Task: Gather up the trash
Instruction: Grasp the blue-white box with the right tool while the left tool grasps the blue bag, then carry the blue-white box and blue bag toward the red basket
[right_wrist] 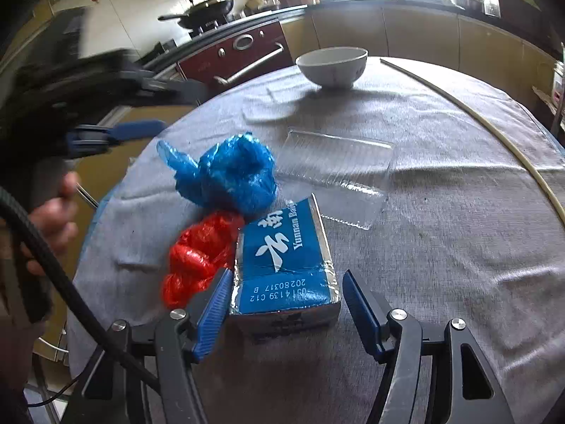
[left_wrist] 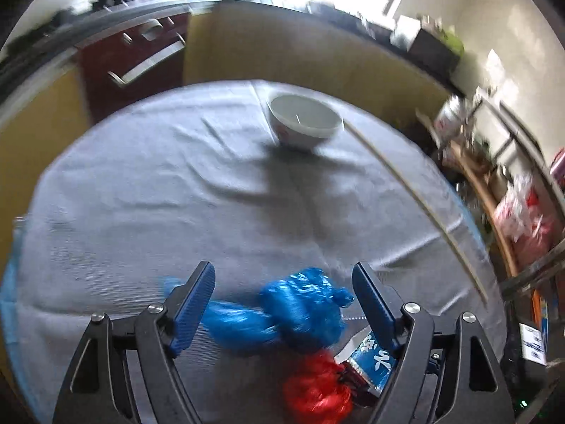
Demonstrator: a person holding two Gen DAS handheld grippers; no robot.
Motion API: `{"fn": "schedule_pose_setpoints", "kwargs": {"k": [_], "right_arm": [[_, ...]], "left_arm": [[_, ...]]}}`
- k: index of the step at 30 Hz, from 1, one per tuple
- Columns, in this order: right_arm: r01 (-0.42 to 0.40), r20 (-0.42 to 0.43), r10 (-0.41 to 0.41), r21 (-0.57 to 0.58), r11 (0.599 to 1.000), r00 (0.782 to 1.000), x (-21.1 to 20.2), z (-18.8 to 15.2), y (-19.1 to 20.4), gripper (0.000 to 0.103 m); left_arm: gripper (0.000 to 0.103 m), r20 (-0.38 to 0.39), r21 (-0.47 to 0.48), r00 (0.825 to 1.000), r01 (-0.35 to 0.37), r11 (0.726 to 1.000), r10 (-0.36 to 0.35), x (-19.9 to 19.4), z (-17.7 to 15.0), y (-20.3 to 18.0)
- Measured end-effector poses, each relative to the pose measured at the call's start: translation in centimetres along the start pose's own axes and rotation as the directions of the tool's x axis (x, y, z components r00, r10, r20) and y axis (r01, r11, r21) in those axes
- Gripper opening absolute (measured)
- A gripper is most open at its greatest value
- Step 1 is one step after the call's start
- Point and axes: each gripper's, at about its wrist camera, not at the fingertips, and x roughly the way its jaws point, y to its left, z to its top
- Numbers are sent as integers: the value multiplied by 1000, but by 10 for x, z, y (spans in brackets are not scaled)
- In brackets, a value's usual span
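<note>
Grey cloth covers the round table; its near edge is cut off in both views.

Left wrist view is motion-blurred. The left gripper has its jaws apart, nothing pressed between the pads; the crumpled blue plastic bag lies on the cloth between them, clear of both. Below it the red plastic bag runs off the bottom edge, and the blue carton is mostly hidden behind the right-hand finger, with only a corner and some white lettering legible.

Right wrist view is sharper. The right gripper has its jaws apart, straddling the near end of the blue carton; whether the left pad touches the carton I cannot tell, the right pad stands clear. Red bag touches the carton's left side, blue bag sits just beyond both.

Only this view shows the clear plastic tray, faint against the cloth, and a hand holding the blurred left gripper at the frame's left.

Both views: white bowl at the far edge, thin pale rod along the right rim.
</note>
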Motion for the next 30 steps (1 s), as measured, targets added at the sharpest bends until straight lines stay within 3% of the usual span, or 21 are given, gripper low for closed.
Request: {"fn": "schedule_pose_setpoints", "kwargs": {"k": [2,5,7,15,21,30], "right_arm": [[-32,5,32,5,999,999,1,-2,-2,61],[-40,15,40,10,999,999,-3,-6,-5,61],[-45,14,45,23,999,999,-7,-9,-8,61],[-73,24,70,104,992,997,-42,-34,-22,61],[-51,13,50,149,988,999,-68,-67,-24,61],[-7,12,5,200,980,1000,-120,-132,-33,61]], "left_arm": [[80,-67,20,997,-23,1000,24,23,-2,-7],[79,-86,29,995,-38,999,40,37,-8,-9],[59,-104,30,994,-28,999,31,40,-14,-8],[54,-124,37,992,-14,999,19,20,-49,-15],[54,-124,-1,992,-19,1000,18,-9,-103,-29],[54,-109,-28,993,32,999,-35,-48,-191,-74]]}}
